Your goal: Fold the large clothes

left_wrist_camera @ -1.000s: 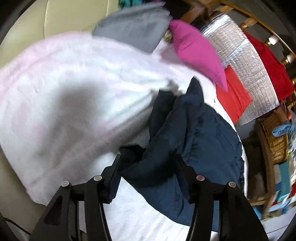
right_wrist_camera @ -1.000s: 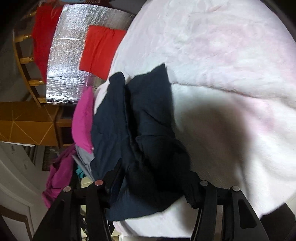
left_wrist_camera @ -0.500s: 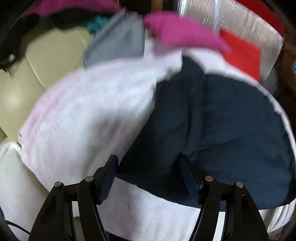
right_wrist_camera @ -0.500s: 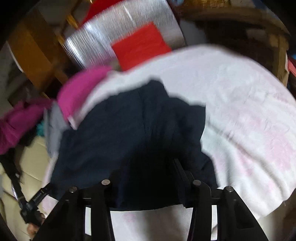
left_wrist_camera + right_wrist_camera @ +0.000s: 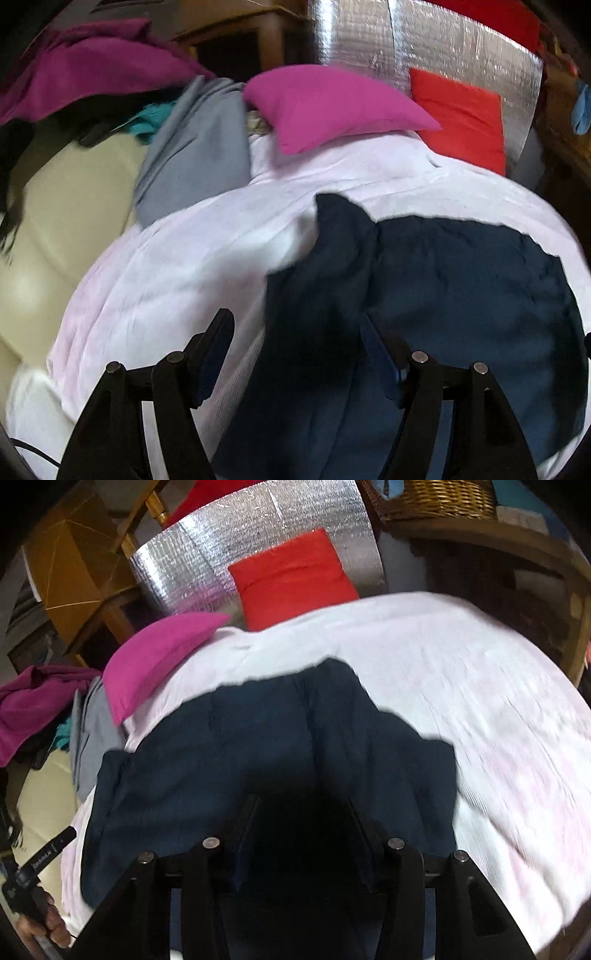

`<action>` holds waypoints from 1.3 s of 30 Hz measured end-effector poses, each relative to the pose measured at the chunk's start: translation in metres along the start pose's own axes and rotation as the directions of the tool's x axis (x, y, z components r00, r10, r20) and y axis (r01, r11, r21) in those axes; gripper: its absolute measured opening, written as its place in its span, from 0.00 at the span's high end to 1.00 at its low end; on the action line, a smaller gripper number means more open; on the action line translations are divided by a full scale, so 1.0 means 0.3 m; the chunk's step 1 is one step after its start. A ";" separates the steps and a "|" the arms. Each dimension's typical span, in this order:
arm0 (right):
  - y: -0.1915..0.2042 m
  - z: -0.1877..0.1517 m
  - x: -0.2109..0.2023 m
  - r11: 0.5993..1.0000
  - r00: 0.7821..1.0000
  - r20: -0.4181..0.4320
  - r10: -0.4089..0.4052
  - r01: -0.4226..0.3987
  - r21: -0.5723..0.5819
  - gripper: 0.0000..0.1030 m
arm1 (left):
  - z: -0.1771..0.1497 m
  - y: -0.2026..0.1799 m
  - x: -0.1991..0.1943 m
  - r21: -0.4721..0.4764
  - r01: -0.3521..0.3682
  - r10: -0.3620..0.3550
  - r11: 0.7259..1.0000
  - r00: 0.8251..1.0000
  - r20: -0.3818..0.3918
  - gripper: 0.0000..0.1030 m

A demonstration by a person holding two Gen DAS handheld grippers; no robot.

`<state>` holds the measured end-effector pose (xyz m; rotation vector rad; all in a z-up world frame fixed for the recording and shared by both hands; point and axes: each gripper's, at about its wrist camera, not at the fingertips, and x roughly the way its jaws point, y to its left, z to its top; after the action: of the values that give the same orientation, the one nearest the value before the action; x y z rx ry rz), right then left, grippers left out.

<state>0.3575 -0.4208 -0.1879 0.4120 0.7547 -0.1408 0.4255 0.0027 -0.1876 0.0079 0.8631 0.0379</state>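
Note:
A dark navy garment (image 5: 443, 295) lies spread on a white-pink blanket (image 5: 177, 266). In the left wrist view my left gripper (image 5: 295, 339) stands open over the garment's left edge, fingers apart, nothing held between them. In the right wrist view the same garment (image 5: 258, 746) fills the lower middle, and my right gripper (image 5: 299, 823) is open above its near edge, with dark cloth below the fingers. The other hand's gripper handle (image 5: 40, 864) shows at the lower left of that view.
A magenta pillow (image 5: 332, 103), a grey cloth (image 5: 192, 155) and a red cushion (image 5: 461, 118) against a silver foil panel (image 5: 369, 44) lie at the far end. A purple garment (image 5: 92, 66) is at the back left. A wicker basket (image 5: 443, 494) stands at the far right.
Both grippers let go of the navy garment and drew back. The garment went from bunched and lifted to lying spread flat on the blanket.

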 end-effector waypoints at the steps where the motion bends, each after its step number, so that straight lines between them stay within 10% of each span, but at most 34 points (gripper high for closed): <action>1: -0.001 0.028 0.033 1.000 1.000 0.000 0.008 -0.008 0.015 0.52 | 0.043 -0.014 0.040 0.006 -0.005 0.005 1.000 1.000 -0.012 0.31; 12: -0.060 0.105 0.265 0.997 0.990 -0.137 0.013 -0.002 0.077 0.53 | 0.136 -0.030 0.397 0.017 -0.055 0.057 0.998 0.984 -0.168 0.27; 24: 0.037 -0.059 -0.221 0.994 0.995 0.081 -0.059 0.066 -0.089 0.34 | -0.165 -0.103 -0.361 0.137 -0.180 0.146 0.974 0.962 0.229 0.12; 39: 0.137 -0.522 -0.860 0.948 0.982 0.102 -0.159 0.181 -0.261 0.32 | -0.575 -0.033 -1.001 0.052 -0.129 0.101 0.990 0.924 0.368 0.05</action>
<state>0.0823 -0.3247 -0.0995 0.0809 0.7180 -0.2124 0.0998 -0.0195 -0.0719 0.1335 0.4890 0.1112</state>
